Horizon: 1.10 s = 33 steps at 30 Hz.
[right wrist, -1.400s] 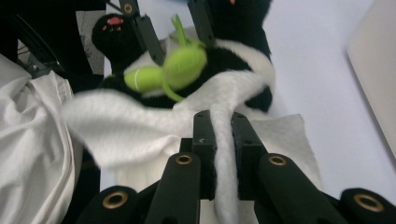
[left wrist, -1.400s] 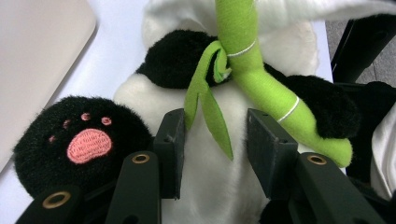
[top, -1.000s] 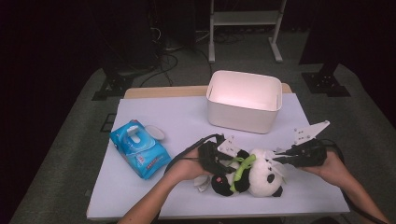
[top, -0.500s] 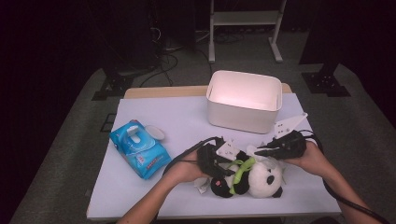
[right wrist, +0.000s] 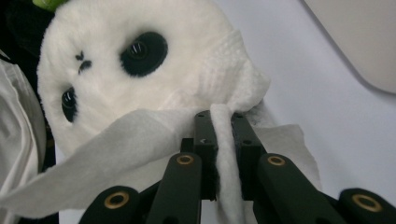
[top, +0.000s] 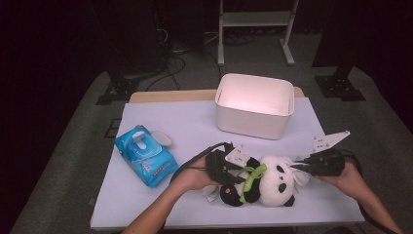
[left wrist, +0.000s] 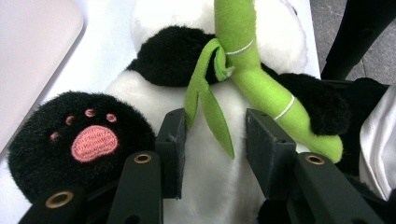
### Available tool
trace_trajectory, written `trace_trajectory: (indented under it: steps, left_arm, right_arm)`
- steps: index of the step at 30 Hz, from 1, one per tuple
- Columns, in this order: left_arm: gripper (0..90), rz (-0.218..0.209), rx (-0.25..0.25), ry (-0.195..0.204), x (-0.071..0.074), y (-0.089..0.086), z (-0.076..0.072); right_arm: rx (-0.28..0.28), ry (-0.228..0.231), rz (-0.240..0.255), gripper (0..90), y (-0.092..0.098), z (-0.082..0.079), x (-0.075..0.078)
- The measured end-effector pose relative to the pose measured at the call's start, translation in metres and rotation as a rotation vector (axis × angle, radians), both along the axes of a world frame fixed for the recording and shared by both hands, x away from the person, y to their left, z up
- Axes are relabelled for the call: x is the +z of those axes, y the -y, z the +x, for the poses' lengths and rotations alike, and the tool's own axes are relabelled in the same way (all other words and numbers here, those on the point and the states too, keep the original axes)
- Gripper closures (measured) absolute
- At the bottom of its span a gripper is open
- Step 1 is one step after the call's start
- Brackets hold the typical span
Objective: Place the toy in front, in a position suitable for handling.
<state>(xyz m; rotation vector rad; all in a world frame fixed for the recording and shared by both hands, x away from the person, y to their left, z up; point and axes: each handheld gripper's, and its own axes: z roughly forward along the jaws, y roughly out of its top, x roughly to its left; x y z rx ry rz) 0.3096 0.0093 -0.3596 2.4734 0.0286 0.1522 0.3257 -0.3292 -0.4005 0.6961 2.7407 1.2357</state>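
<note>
A panda plush (top: 273,184) with a green bamboo stalk (top: 253,175) lies on its back near the table's front edge. My left gripper (top: 239,171) reaches in from the left. In the left gripper view its jaws (left wrist: 215,126) press into the white belly (left wrist: 210,196) on either side of a green leaf (left wrist: 210,107). My right gripper (top: 298,168) comes in from the right, shut on a white wipe (right wrist: 116,144). The wipe lies against the side of the panda's head (right wrist: 140,70).
A white bin (top: 255,122) stands behind the panda at the back right. A blue pack of wipes (top: 146,156) lies to the left. A crumpled white cloth (top: 212,195) sits under my left hand. The table's front edge (top: 219,224) is close.
My right gripper swung left over the panda's head with the wipe, then came back right and lower. The left gripper and the panda stayed put.
</note>
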Motion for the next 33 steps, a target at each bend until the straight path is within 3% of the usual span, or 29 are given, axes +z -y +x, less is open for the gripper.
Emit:
trace_trajectory:
  steps: [8,15,20,25,30,33]
  left_arm:
    - [58.9,0.01,0.001,-0.001,0.001,0.002,0.0]
    - [58.8,0.013,0.001,0.005,0.001,0.002,0.0]
    - [58.9,0.012,0.002,0.011,0.001,0.001,-0.001]
    - [59.0,0.01,0.0,0.008,0.0,0.001,0.0]
    - [59.1,0.004,0.008,0.004,0.0,0.002,0.002]
    - [59.1,0.005,0.012,0.004,0.0,0.002,0.003]
  right_arm:
    - [0.025,0.03,0.005,82.9,-0.011,0.002,0.009]
    - [0.114,0.075,0.007,82.9,-0.054,0.017,0.032]
    - [0.136,0.076,-0.013,82.9,-0.065,0.025,0.035]
    - [0.099,0.067,-0.006,82.9,-0.052,0.024,0.031]
    - [0.031,0.035,0.02,82.9,-0.018,0.014,0.012]
    - [0.012,0.022,0.029,82.9,-0.01,0.01,0.005]
